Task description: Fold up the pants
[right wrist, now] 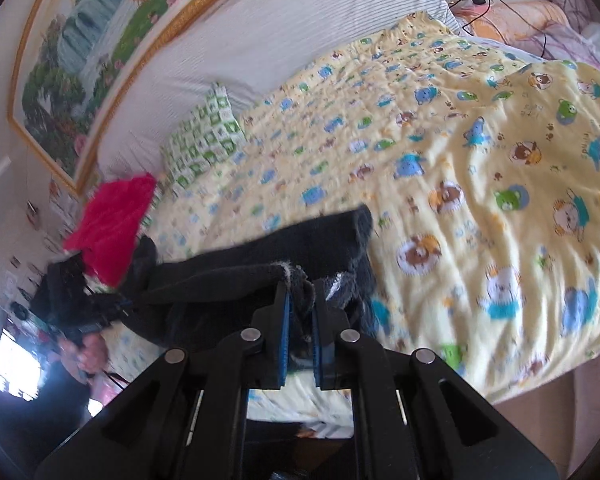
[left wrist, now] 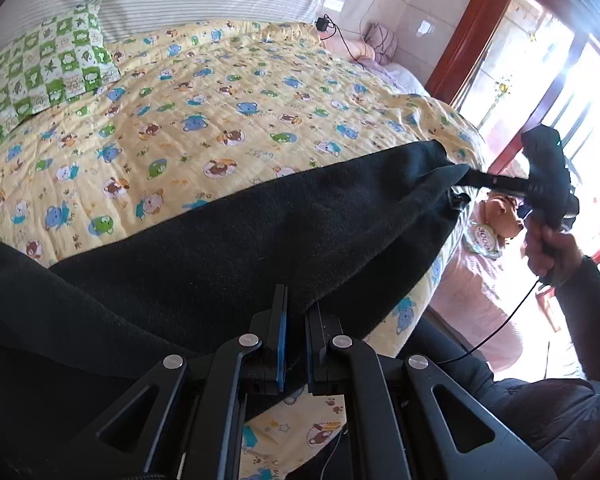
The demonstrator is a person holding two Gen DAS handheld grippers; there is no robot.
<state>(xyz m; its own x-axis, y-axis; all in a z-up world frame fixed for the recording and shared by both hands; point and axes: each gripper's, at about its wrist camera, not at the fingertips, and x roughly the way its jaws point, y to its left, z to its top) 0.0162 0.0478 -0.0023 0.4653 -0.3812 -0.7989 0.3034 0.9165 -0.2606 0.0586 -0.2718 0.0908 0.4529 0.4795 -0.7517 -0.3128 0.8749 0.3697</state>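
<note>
Your left tool [left wrist: 296,312] is clamped on the black pants [left wrist: 228,248], and your right tool [right wrist: 300,300] pinches their far end. The pants hang stretched between both tools above the yellow bed quilt [left wrist: 220,92].

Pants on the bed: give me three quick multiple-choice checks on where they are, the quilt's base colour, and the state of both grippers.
1. Where are the pants?
A. Across the near part of the quilt
B. On the checked pillow
C. On the floor

2. What is the base colour of the quilt?
A. Pink
B. Yellow
C. Grey

3. What are the grippers doing?
A. Both open
B. Only the left grips
C. Both shut on the pants

Answers: 1 A, the dark cloth stretches over the quilt's near part, clear of the green pillow. 2 B, pale yellow with cartoon animals. 3 C, the left gripper pinches an edge and the right gripper clamps a bunched edge.
</note>
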